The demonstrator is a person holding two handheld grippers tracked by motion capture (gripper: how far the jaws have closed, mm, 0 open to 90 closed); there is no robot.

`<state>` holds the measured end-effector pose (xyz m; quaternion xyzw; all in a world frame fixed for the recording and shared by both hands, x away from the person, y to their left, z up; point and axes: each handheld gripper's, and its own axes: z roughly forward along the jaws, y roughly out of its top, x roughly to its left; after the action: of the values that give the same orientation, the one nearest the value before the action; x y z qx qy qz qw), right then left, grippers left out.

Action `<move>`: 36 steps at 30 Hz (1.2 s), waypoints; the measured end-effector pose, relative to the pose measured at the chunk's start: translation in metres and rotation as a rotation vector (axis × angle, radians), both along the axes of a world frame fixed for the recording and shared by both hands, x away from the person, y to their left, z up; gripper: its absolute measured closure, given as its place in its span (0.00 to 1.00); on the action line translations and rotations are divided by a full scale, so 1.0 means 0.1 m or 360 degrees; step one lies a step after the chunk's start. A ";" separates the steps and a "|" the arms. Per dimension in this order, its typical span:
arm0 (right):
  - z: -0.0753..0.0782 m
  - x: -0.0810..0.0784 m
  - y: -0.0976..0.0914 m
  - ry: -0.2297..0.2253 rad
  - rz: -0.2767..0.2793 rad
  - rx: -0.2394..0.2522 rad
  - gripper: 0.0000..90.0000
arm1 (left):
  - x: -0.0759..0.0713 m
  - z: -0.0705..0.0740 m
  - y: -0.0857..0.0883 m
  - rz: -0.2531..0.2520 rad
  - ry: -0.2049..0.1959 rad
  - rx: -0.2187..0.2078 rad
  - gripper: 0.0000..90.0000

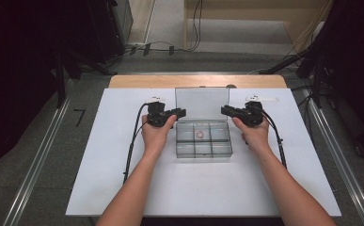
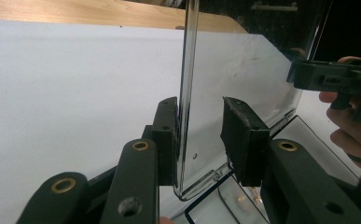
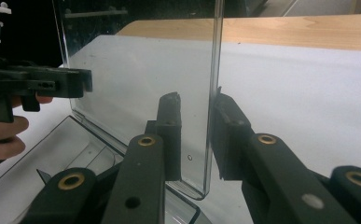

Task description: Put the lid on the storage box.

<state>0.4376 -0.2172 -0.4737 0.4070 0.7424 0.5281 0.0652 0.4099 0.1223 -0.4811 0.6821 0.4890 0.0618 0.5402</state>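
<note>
Between both grippers' jaws, upright lid

Grey floor, metal rails, white-topped wooden table.

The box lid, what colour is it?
The lid is clear, see-through plastic; the right gripper view shows it best.

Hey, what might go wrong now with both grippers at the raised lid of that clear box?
1. On the left gripper, one pad touches the lid and the other stands off, so the edge may slip as it closes.
2. Uneven pull from the right gripper could twist the lid's hinge.
3. The light box might shift, jolting the small ring inside.
</note>
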 end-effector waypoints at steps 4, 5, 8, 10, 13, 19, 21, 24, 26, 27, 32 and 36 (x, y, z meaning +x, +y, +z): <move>-0.01 -0.02 -0.01 -0.0036 0.0008 -0.0001 0.81 | 0.00 0.01 0.00 -0.0005 0.0007 -0.0002 0.72; -0.01 -0.03 -0.01 -0.0048 0.0014 -0.0003 0.81 | 0.00 0.01 -0.01 -0.0006 -0.0001 -0.0006 0.70; -0.02 -0.03 -0.01 -0.0071 0.0014 -0.0007 0.81 | 0.00 0.05 -0.02 -0.0014 -0.0029 0.0000 0.63; -0.02 -0.04 -0.01 -0.0080 0.0014 -0.0003 0.81 | 0.01 0.10 -0.02 -0.0010 -0.0052 -0.0015 0.60; -0.03 -0.05 -0.01 -0.0102 0.0016 0.0000 0.81 | 0.03 0.19 -0.02 0.0003 -0.0079 -0.0015 0.58; -0.03 -0.05 -0.02 -0.0141 0.0033 -0.0026 0.81 | 0.08 0.32 -0.01 0.0031 -0.0136 -0.0023 0.58; -0.03 -0.06 -0.02 -0.0143 0.0032 -0.0029 0.81 | 0.09 0.33 -0.02 0.0034 -0.0142 -0.0026 0.61; -0.03 -0.06 -0.02 -0.0143 0.0033 -0.0031 0.81 | 0.09 0.32 -0.02 0.0034 -0.0143 -0.0011 0.66; -0.03 -0.06 -0.02 -0.0145 0.0034 -0.0029 0.81 | 0.10 0.32 -0.01 0.0037 -0.0141 -0.0006 0.69; -0.03 -0.06 -0.02 -0.0143 0.0036 -0.0030 0.81 | 0.10 0.32 0.00 0.0032 -0.0144 -0.0009 0.71; -0.02 -0.06 -0.02 -0.0142 0.0035 -0.0038 0.81 | 0.09 0.32 0.01 0.0018 -0.0149 -0.0020 0.73; -0.01 -0.06 0.00 -0.0140 0.0034 -0.0044 0.61 | 0.07 0.31 0.02 0.0009 -0.0163 -0.0027 0.73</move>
<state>0.4316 -0.2170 -0.4744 0.3747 0.7503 0.5359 0.0977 0.4171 0.1245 -0.4497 0.6720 0.4631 0.0941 0.5701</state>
